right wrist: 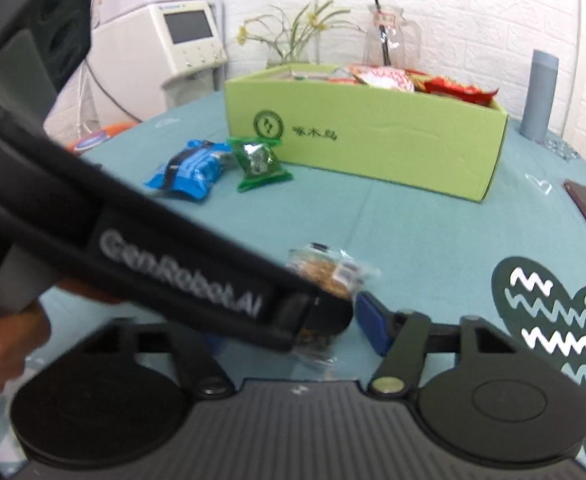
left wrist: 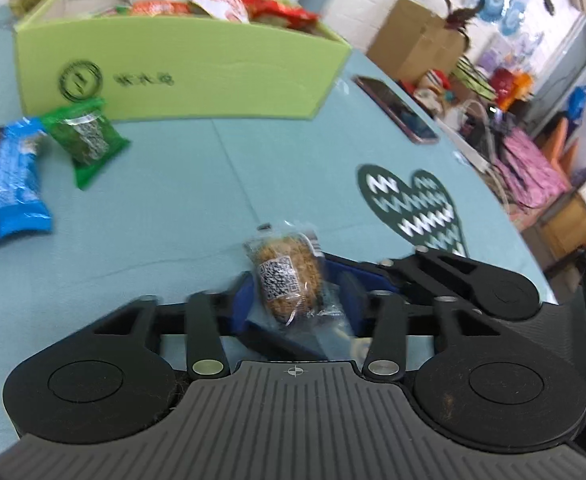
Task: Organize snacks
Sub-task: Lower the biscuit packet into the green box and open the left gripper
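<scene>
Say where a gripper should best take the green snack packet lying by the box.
Probably the green packet across its puffy middle, from above and the near side: it lies flat, the blue packet touches one edge, and the green box blocks the far side.

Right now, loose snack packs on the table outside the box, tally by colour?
Blue pack: 1
Green pack: 1
Clear pack with brown snack: 1, between the left gripper fingers
Total: 3
Packs inside the green box not counted; they overlap too much to tell.
</scene>
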`<action>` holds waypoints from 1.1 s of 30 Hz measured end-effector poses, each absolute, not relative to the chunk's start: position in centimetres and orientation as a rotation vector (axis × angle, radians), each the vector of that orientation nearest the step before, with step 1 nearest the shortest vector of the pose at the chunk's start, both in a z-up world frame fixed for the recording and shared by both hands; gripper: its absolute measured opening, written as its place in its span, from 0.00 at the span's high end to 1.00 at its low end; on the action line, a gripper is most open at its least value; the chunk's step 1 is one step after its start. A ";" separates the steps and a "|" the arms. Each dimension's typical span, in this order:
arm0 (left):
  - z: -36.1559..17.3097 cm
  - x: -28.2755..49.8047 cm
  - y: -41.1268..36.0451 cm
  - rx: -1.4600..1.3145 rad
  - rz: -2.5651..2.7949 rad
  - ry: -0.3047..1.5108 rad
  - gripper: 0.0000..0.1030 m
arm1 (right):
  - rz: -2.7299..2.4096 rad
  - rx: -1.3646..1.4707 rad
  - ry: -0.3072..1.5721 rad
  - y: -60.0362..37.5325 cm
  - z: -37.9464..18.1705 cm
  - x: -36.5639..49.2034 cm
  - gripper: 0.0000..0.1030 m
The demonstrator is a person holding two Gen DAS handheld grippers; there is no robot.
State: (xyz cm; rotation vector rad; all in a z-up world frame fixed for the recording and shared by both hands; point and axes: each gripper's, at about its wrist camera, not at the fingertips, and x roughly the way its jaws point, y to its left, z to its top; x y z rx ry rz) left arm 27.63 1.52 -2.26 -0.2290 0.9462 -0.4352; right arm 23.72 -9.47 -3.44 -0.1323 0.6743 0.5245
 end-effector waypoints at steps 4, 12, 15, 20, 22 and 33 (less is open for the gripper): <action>-0.4 27.9 2.0 -0.243 -0.436 0.897 0.84 | 0.541 -0.148 0.634 -9.9 -2.1 23.6 0.47; 6.8 33.4 5.5 -0.266 -0.348 0.697 0.83 | 0.588 -0.214 0.425 -7.0 4.3 30.7 0.45; 7.9 36.8 7.0 -0.267 -0.306 0.666 0.83 | 0.596 -0.218 0.389 -5.4 5.2 34.6 0.45; 7.5 41.9 9.5 -0.305 -0.230 0.665 0.82 | 0.623 -0.179 0.423 -3.3 4.7 40.7 0.45; 6.4 43.2 10.0 -0.312 -0.200 0.683 0.82 | 0.637 -0.168 0.458 -3.0 3.9 42.3 0.45; 5.9 43.4 9.4 -0.272 -0.197 0.667 0.44 | 0.643 -0.178 0.477 -2.1 2.3 44.2 0.20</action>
